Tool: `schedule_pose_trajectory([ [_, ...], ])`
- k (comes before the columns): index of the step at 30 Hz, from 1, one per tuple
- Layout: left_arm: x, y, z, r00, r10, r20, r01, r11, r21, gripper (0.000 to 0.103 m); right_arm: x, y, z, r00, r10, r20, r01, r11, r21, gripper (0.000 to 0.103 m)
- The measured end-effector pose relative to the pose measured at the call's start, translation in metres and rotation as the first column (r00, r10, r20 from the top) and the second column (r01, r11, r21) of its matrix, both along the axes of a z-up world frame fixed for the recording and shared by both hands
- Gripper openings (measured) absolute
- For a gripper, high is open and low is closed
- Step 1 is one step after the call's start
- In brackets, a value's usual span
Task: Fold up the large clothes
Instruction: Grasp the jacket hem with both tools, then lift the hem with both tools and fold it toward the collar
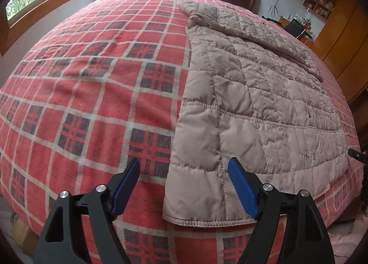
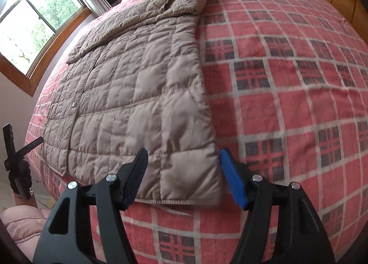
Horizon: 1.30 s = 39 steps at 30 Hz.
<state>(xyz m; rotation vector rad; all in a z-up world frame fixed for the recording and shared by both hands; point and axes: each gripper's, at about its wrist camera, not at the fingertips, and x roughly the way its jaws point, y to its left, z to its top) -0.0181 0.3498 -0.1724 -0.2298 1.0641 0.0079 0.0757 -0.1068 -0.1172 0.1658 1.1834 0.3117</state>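
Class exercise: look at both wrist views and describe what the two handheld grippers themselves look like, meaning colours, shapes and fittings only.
The left gripper and the right gripper match: black angular arms with triangular cut-outs, round silver pivot bolts, and long flat fingers faced with ribbed blue pads. No cables, markings or sleeves show.

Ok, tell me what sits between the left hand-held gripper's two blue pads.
In the left wrist view, the beige quilted jacket's hem corner, over the red plaid bedspread, lies between the open left hand-held gripper's pads.

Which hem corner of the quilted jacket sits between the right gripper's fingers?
The jacket's plain corner, away from the front opening, lies between the open right gripper.
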Motion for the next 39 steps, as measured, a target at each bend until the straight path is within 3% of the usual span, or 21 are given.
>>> schedule_pose_trajectory([
  [5, -0.003, -0.006, -0.007, 1.000, -0.010, -0.001, 0.010, 1.000, -0.020, 0.080, -0.005, -0.005, -0.010, 1.000, -0.008, -0.024, 0.008, 1.000, -0.003, 0.063],
  [8, -0.004, -0.008, -0.008, 1.000, -0.020, 0.000, 0.020, 1.000, -0.022, 0.075, -0.007, -0.002, -0.016, 0.999, 0.013, -0.036, -0.013, 1.000, -0.011, 0.042],
  [9, -0.004, -0.010, -0.008, 1.000, -0.030, -0.002, 0.030, 0.999, -0.019, 0.067, -0.008, -0.001, -0.016, 0.999, 0.015, -0.028, -0.015, 1.000, -0.019, 0.039],
  [11, -0.005, -0.013, -0.007, 0.999, -0.046, -0.002, 0.046, 0.999, -0.020, 0.056, -0.010, 0.000, -0.014, 0.999, 0.028, -0.020, -0.028, 1.000, 0.009, 0.023],
  [12, -0.006, -0.014, -0.006, 0.999, -0.052, -0.002, 0.052, 0.998, -0.022, 0.044, -0.011, 0.000, -0.013, 0.999, 0.029, -0.015, -0.028, 1.000, 0.013, 0.019],
  [14, -0.007, -0.017, -0.004, 0.998, -0.060, 0.009, 0.061, 0.998, -0.011, 0.029, -0.013, 0.000, -0.011, 0.999, 0.034, -0.001, -0.034, 0.999, 0.023, 0.015],
  [15, -0.008, -0.018, -0.002, 0.998, -0.065, 0.021, 0.065, 0.998, -0.011, 0.017, -0.014, 0.000, -0.010, 1.000, 0.030, 0.004, -0.030, 0.999, 0.031, 0.015],
  [16, -0.009, -0.019, 0.001, 0.997, -0.070, 0.033, 0.071, 0.997, -0.022, 0.014, -0.014, -0.001, -0.008, 1.000, 0.026, 0.009, -0.027, 0.999, 0.046, 0.013],
  [21, -0.013, -0.021, 0.029, 0.988, -0.095, 0.122, 0.100, 0.994, -0.038, 0.011, -0.019, -0.011, 0.010, 0.998, 0.013, 0.063, -0.021, 0.991, 0.135, 0.011],
  [26, -0.006, -0.023, 0.056, 0.975, -0.107, 0.197, 0.116, 0.993, -0.036, 0.011, -0.020, -0.010, 0.038, 0.990, 0.020, 0.139, -0.042, 0.987, 0.158, 0.011],
  [33, 0.023, -0.020, 0.074, 0.965, -0.103, 0.240, 0.119, 0.992, -0.052, 0.011, 0.002, -0.011, 0.070, 0.978, 0.041, 0.204, -0.078, 0.981, 0.179, 0.011],
  [39, 0.062, -0.012, 0.088, 0.961, -0.092, 0.263, 0.111, 0.992, -0.061, 0.011, 0.043, -0.005, 0.088, 0.974, 0.050, 0.221, -0.092, 0.979, 0.183, 0.011],
])
